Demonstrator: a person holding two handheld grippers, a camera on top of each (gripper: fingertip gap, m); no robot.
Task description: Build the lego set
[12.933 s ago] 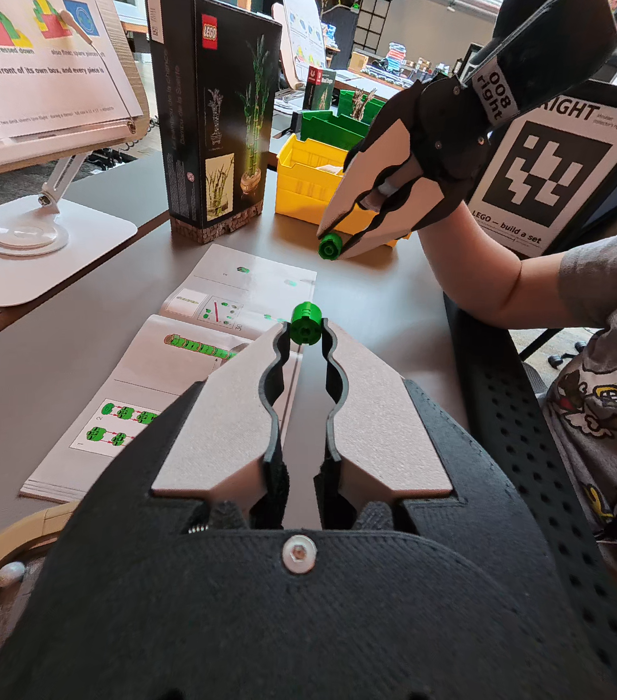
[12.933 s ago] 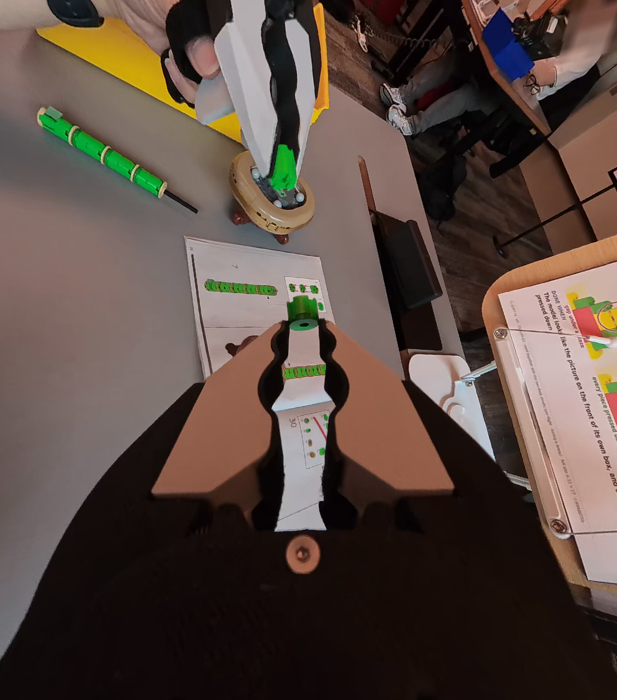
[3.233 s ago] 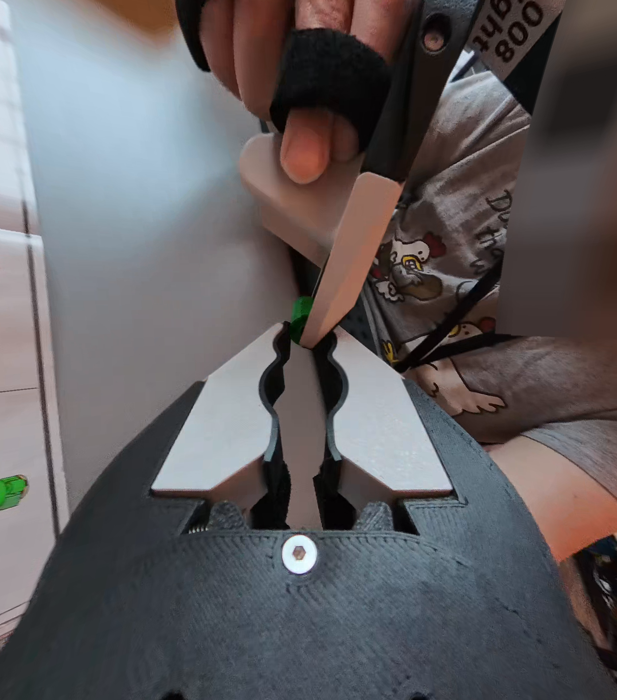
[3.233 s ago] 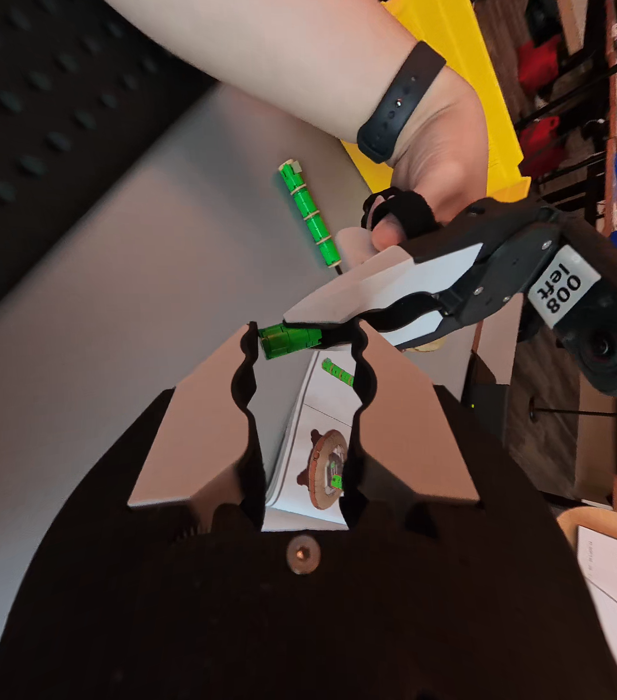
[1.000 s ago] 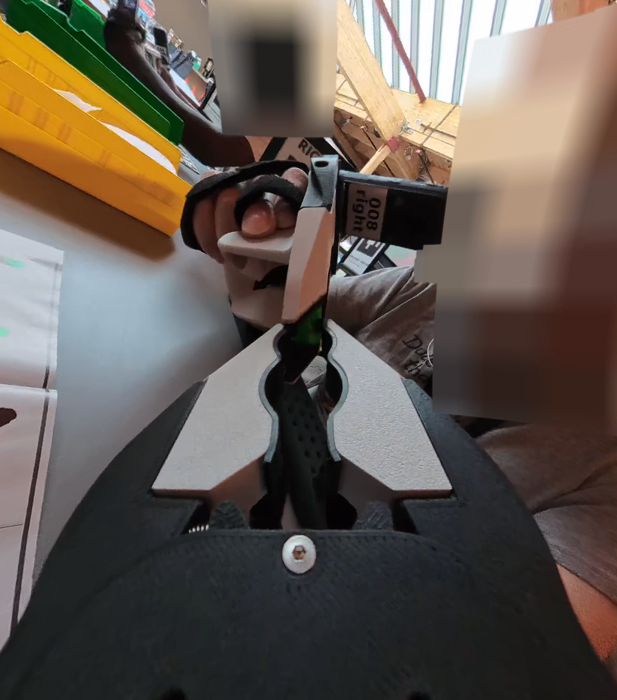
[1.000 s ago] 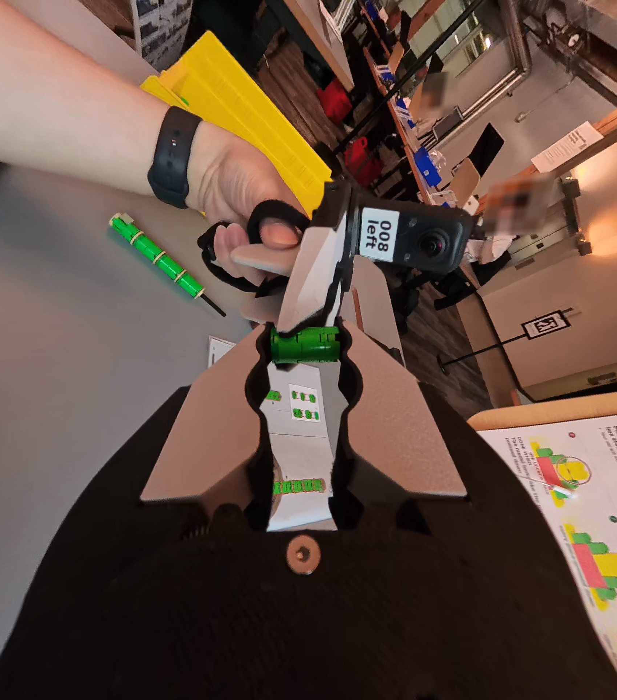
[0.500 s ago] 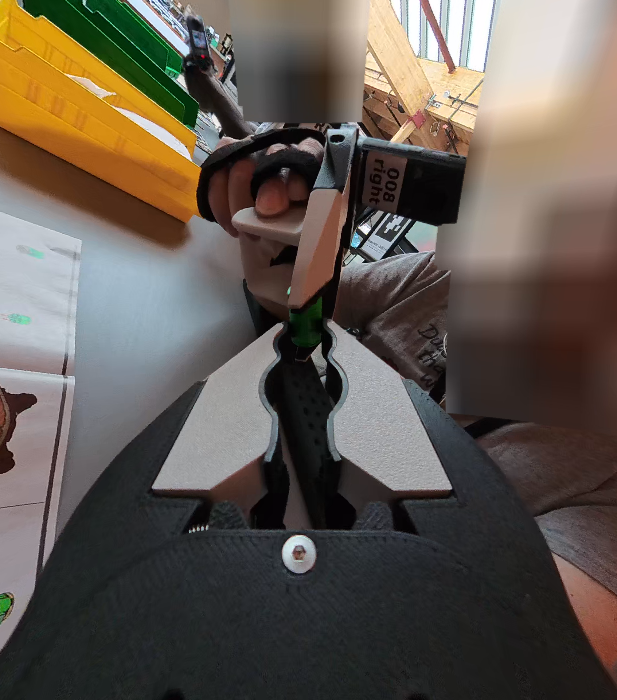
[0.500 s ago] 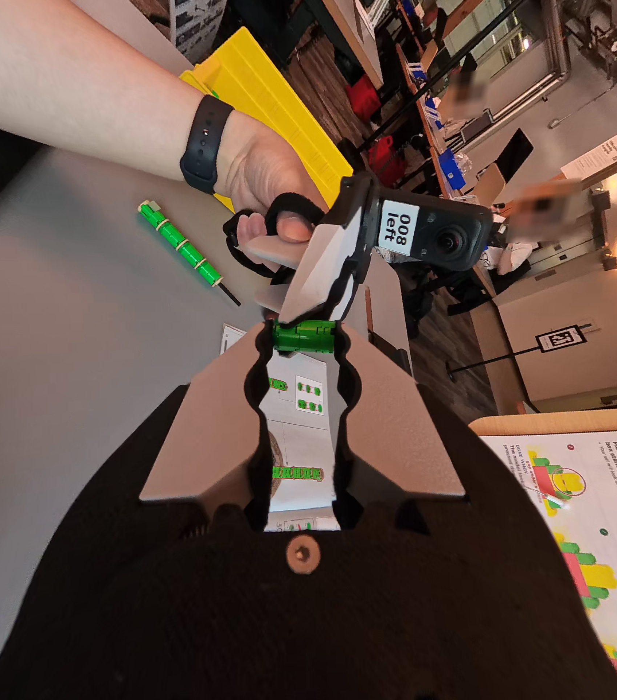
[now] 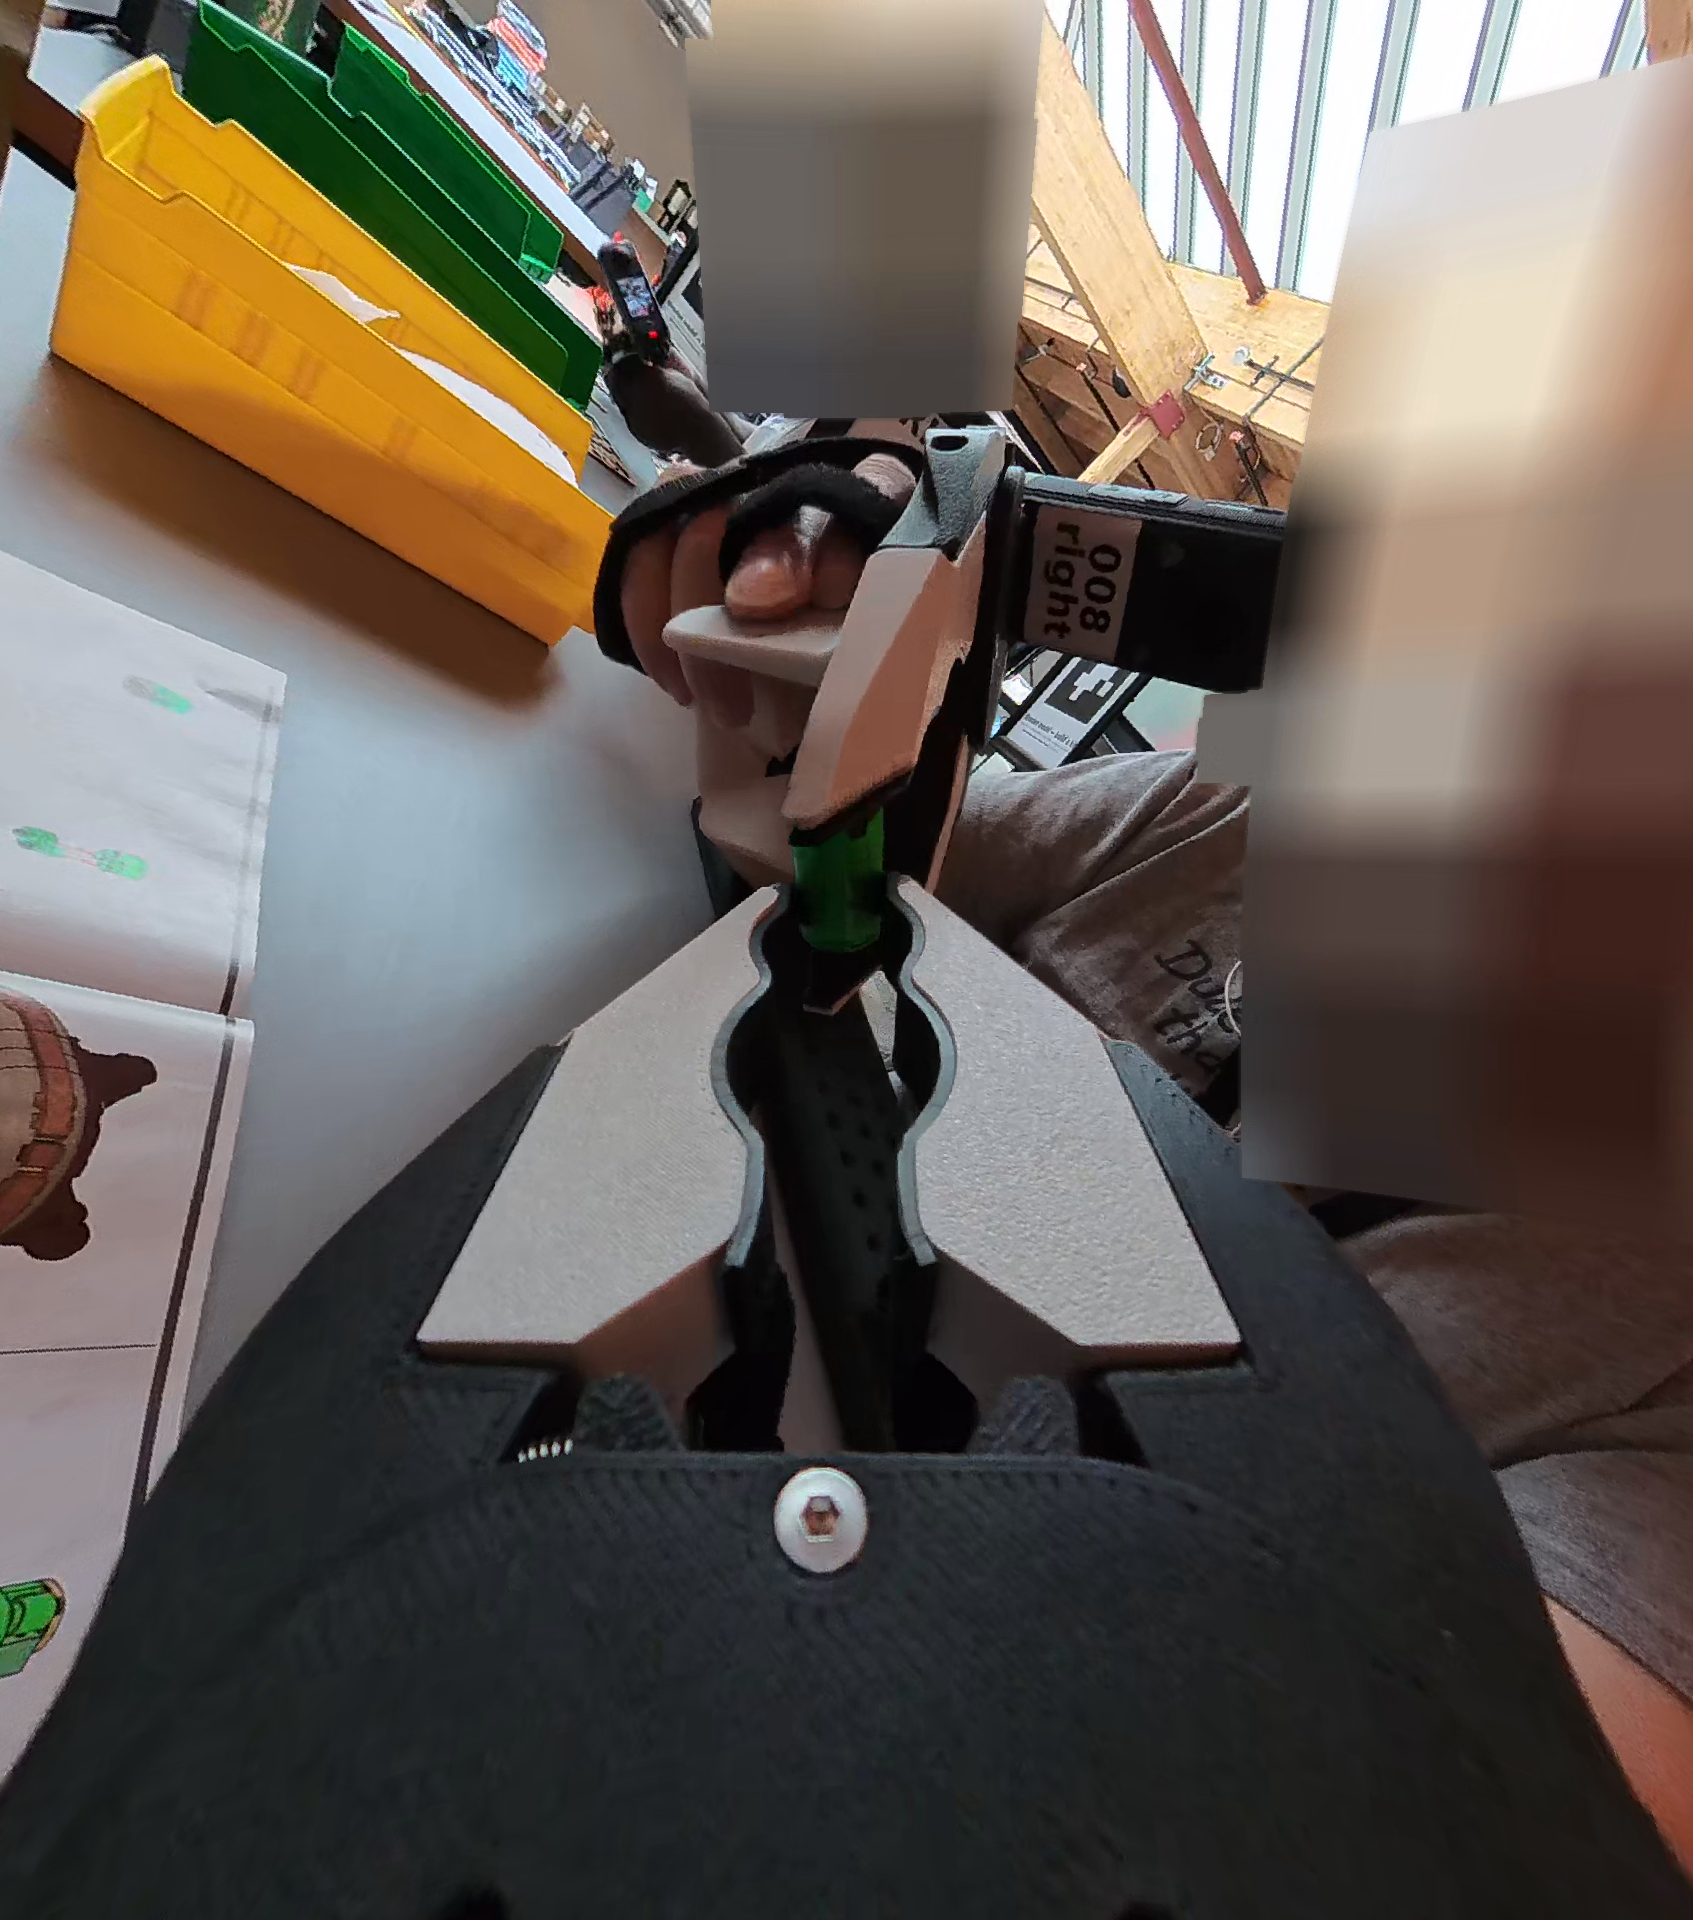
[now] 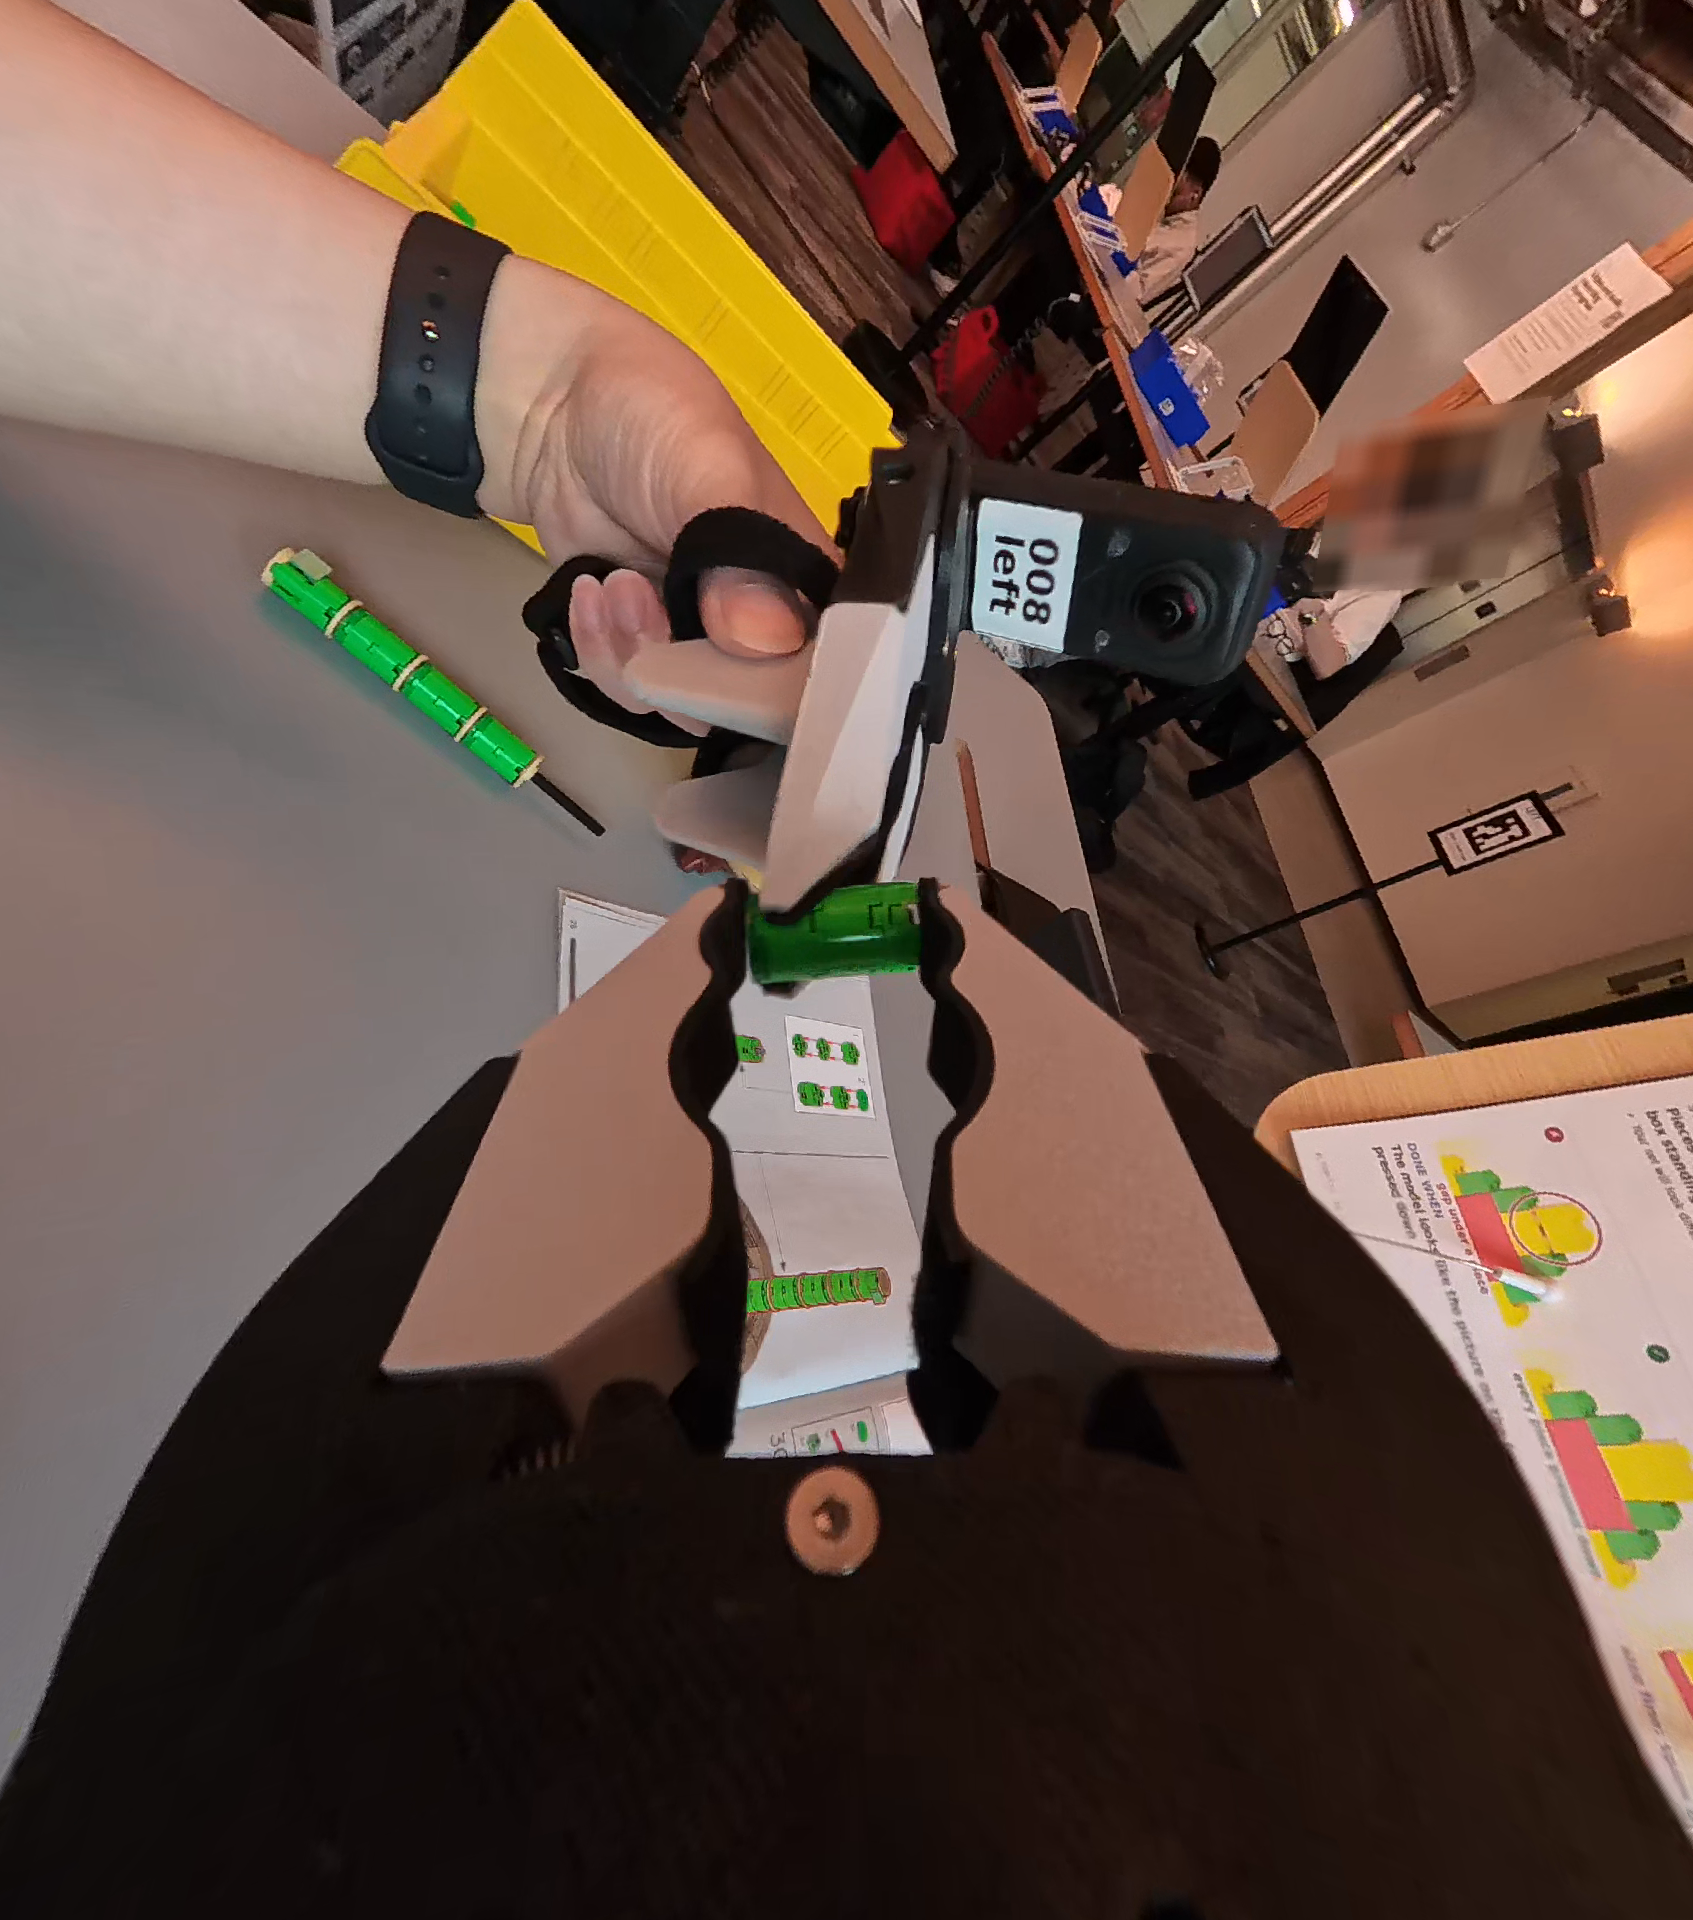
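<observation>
A short green cylinder piece [image 9: 837,883] is held in the air between both grippers. My left gripper [image 9: 837,914] is shut on its sides. My right gripper [image 10: 837,925] is shut on it end to end, so it lies crosswise [image 10: 837,945] between the fingertips. The right gripper [image 9: 842,821] comes down onto the piece from above in the left wrist view. The left gripper [image 10: 790,894] pinches the piece's left end in the right wrist view. A long green stalk [image 10: 406,665] with tan rings and a black axle lies on the grey table.
The open instruction booklet [image 9: 42,831] lies on the table, also showing under the right gripper [image 10: 811,1143]. A yellow bin [image 9: 302,343] and a green bin [image 9: 385,177] stand behind. A printed sheet on a stand [image 10: 1600,1351] is at the right. The person's torso [image 9: 1112,883] is close. Left and right tips are no more than a few centimetres apart. My right gripper's tips are some 20 cm from the long green stalk [image 10: 406,665].
Two separate green pieces, one in each gripper, have come together into one piece held by both. In the last second both grippers tilted slightly and kept their hold.
</observation>
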